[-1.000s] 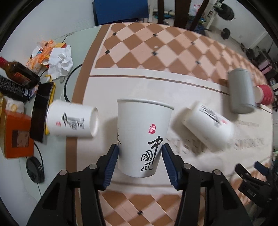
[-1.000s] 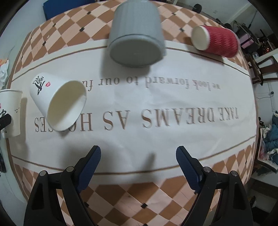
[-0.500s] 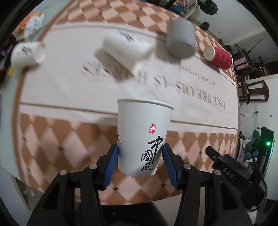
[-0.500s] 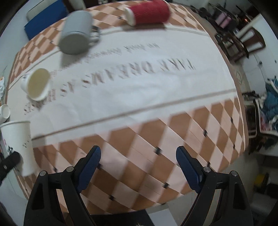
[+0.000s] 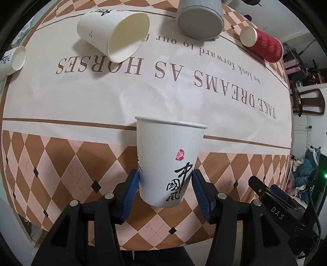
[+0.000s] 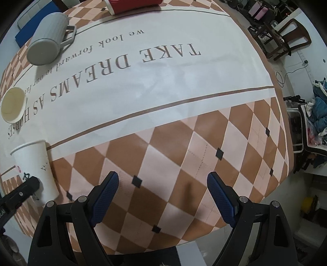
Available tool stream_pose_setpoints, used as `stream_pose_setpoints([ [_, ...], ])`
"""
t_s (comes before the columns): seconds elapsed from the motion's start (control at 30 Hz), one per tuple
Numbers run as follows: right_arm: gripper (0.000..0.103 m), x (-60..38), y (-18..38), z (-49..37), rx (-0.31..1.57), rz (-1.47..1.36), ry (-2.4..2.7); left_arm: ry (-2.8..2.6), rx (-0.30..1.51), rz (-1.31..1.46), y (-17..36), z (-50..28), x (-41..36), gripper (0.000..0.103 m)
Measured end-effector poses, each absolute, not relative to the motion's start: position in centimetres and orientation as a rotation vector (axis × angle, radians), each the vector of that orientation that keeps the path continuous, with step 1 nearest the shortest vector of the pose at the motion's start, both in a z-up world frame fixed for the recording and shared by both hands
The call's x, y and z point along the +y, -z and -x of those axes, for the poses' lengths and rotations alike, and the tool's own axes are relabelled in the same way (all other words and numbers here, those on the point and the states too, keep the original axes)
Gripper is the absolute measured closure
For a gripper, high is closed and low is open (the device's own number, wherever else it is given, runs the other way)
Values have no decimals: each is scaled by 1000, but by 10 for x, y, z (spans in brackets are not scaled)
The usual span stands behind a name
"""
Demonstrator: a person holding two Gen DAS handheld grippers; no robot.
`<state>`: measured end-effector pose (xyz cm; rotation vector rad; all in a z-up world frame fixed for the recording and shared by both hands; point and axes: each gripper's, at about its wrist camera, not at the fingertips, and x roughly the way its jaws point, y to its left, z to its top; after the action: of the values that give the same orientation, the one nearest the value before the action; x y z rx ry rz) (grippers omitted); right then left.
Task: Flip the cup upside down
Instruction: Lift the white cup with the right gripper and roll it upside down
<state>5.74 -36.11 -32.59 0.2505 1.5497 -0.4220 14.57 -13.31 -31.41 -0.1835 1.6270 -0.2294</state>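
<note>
My left gripper (image 5: 165, 182) is shut on a white paper cup (image 5: 167, 159) with black calligraphy and a red seal. The cup is upright, rim up, held above the checkered front part of the tablecloth (image 5: 61, 155). The same cup shows at the left of the right wrist view (image 6: 36, 167), with the left gripper's black body below it. My right gripper (image 6: 163, 188) is open and empty above the checkered cloth (image 6: 184, 153) near the table's front edge.
On the cloth lie a white paper cup on its side (image 5: 114, 34), another white cup at the far left (image 5: 14, 59), a grey mug (image 5: 200, 18) and a red ribbed cup (image 5: 263, 45). Chairs and clutter stand beyond the table's right edge (image 6: 286, 122).
The left gripper has carried the cup away from the other cups toward the table's front edge, still upright. The right gripper has drawn back toward the front edge and stays open.
</note>
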Motion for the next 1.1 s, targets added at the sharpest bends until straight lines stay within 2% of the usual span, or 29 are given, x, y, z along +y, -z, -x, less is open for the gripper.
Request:
stream_pose_setpoints([
  [0.13,13,-367,328,-59,1555,-247,401,206,1653,260,318,-145,-130,51],
  [0.17,13,-368,328,-61,1554,-245,397,209,1655,272,319,-145,-130,47],
  [0.2,13,-369,328,-62,1555,-242,392,204,1650,277,316,-145,-129,41],
  [0.3,13,-375,324,-67,1556,-246,373,203,1608,287,303,-143,-127,12],
  [0.33,13,-377,321,-68,1555,-244,363,201,1599,273,296,-143,-126,8],
  [0.43,13,-377,305,-76,1545,-207,301,177,1525,203,270,-141,-116,4],
  [0.53,11,-361,280,-86,1493,-40,174,84,1425,34,243,-136,-101,2],
  [0.63,11,-312,255,-97,1418,340,-41,-63,1381,-120,241,-126,-80,2],
  [0.77,11,-236,245,-91,1292,834,-321,-163,1443,-84,267,-110,-48,2],
  [0.87,12,-184,258,-66,1102,1285,-522,-226,1480,-22,288,-96,-28,2],
  [0.97,12,-159,289,-29,787,1782,-714,-257,1496,16,303,-89,-12,2],
  [1.1,15,-158,326,-6,531,2177,-880,-273,1505,68,315,-83,0,2],
])
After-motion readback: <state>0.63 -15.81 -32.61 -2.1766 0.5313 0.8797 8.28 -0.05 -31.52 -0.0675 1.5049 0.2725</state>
